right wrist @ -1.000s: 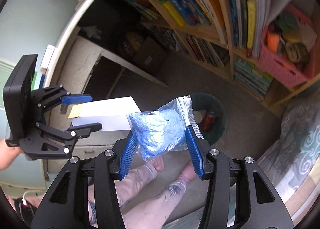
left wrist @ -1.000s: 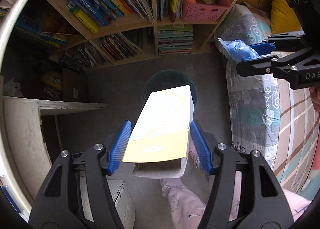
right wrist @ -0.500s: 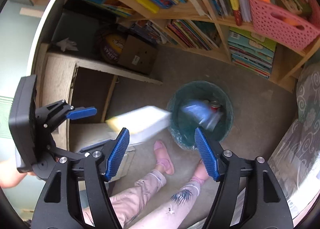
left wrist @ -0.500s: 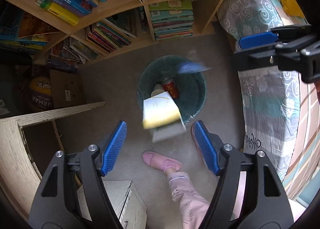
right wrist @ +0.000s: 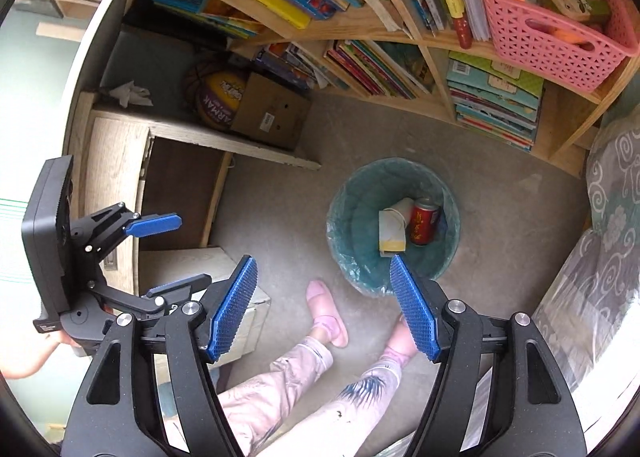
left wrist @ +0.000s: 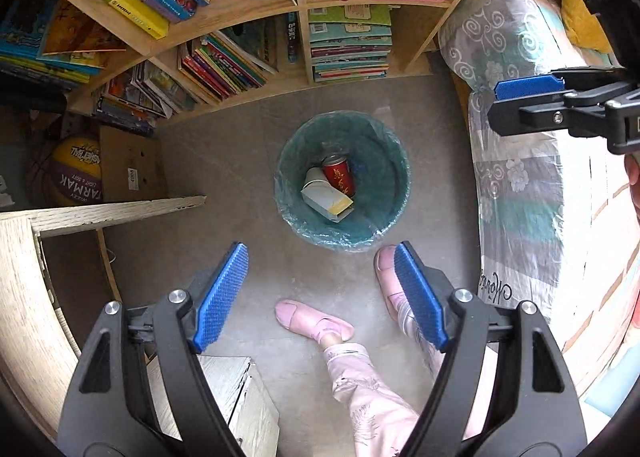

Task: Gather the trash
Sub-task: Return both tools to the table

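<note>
A green-lined trash bin (left wrist: 384, 161) stands on the floor below both grippers; it also shows in the right wrist view (right wrist: 352, 217). Inside lie a white and yellow carton (left wrist: 326, 199) (right wrist: 391, 231), a red can (left wrist: 340, 176) (right wrist: 423, 222) and a white cup (right wrist: 402, 209). My left gripper (left wrist: 322, 291) is open and empty above the floor in front of the bin. My right gripper (right wrist: 323, 303) is open and empty too. It shows at the right of the left wrist view (left wrist: 532, 97). The blue bag is not clearly visible in the bin.
A wooden bookshelf (left wrist: 248, 9) full of books stands behind the bin, with a pink basket (right wrist: 552, 33). A bed with patterned bedding (left wrist: 516, 161) is at the right. A basketball (left wrist: 78, 171), a cardboard box (left wrist: 128, 169) and a wooden cabinet (right wrist: 120, 145) are at the left. The person's feet in pink slippers (left wrist: 316, 323) are near the bin.
Both grippers opened. The carton dropped from the left gripper and the blue bag from the right, falling into the bin. Both grippers now hang empty above it.
</note>
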Action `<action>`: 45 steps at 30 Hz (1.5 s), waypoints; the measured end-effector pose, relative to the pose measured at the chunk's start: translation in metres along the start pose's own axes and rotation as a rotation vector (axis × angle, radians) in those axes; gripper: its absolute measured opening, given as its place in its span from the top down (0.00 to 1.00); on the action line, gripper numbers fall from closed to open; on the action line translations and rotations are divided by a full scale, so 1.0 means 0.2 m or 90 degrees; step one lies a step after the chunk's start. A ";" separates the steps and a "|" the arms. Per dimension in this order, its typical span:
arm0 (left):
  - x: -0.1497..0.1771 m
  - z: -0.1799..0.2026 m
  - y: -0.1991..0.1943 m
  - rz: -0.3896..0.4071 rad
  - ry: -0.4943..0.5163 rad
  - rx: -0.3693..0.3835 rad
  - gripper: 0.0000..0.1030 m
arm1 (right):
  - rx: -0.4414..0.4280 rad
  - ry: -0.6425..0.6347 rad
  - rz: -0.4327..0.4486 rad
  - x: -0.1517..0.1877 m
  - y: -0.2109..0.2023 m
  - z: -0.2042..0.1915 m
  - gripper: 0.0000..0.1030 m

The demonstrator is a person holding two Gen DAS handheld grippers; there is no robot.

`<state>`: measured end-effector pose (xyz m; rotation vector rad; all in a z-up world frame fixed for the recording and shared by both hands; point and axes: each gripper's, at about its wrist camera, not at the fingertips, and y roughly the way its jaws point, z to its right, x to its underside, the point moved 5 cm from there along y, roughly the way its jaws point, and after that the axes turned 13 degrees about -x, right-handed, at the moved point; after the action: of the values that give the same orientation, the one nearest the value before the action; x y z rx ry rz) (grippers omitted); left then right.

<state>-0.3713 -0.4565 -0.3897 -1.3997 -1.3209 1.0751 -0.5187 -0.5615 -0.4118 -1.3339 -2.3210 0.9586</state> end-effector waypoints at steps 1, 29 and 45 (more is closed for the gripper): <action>0.01 0.00 0.00 -0.001 -0.002 -0.001 0.29 | 0.001 0.000 -0.001 0.00 0.00 -0.01 0.32; 0.37 -0.39 -0.79 0.117 -0.148 -0.058 0.09 | -0.021 -0.227 -0.036 -0.10 -0.31 -0.83 0.14; 1.36 -1.04 -1.10 0.073 -0.465 -0.206 0.07 | -0.084 -0.534 -0.168 -0.19 0.02 -1.89 0.14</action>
<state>-0.2008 -0.1906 -0.1329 -1.3723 -2.0226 1.5933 -0.2887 -0.4411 -0.1339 -0.6771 -3.0972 1.4915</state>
